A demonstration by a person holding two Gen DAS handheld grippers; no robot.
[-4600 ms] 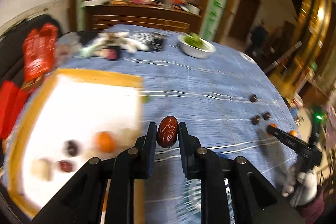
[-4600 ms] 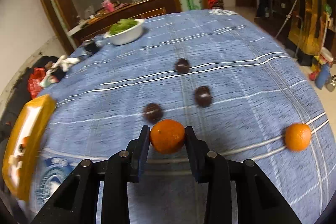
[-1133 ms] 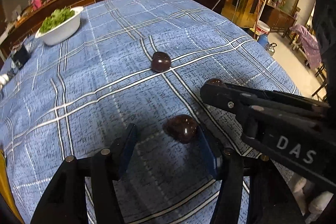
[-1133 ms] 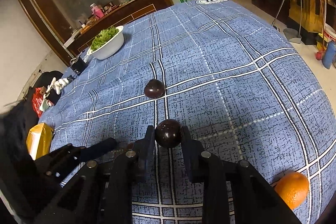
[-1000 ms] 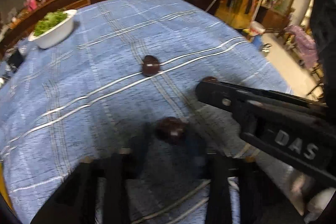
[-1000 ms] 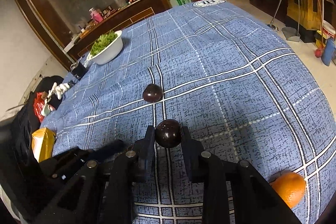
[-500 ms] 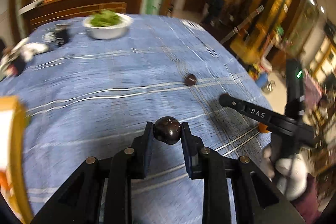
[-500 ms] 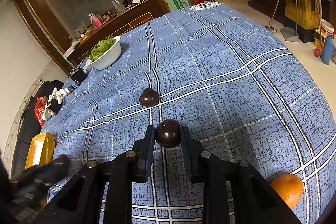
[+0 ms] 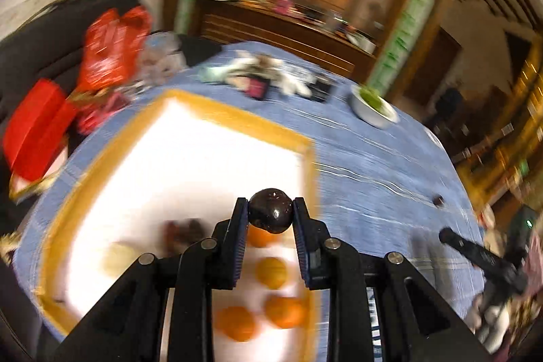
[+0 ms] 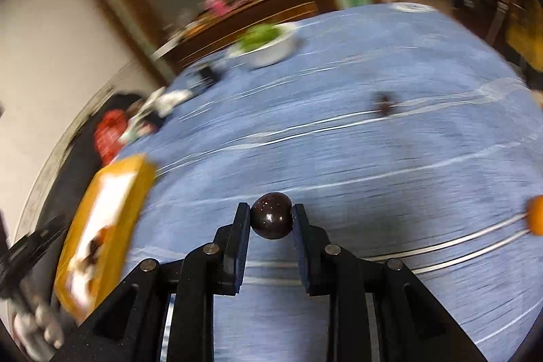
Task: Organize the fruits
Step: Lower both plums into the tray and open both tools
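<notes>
Left gripper (image 9: 270, 215) now over tray (image 9: 237, 121) (plum-clamped); right gripper (image 10: 271, 220) clamps another.

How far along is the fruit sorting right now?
Several oranges already lie in the yellow-rimmed tray. Each claw, left and right, grips a dark round fruit. Left on the tablecloth: one dark fruit and one orange.

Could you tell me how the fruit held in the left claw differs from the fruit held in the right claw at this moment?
The left claw holds its dark fruit above the tray, over the oranges lying there; the right claw holds its dark fruit above the blue tablecloth, with the tray off to its left. Otherwise they look alike: both are round, glossy, dark and pinched between the pads.
</notes>
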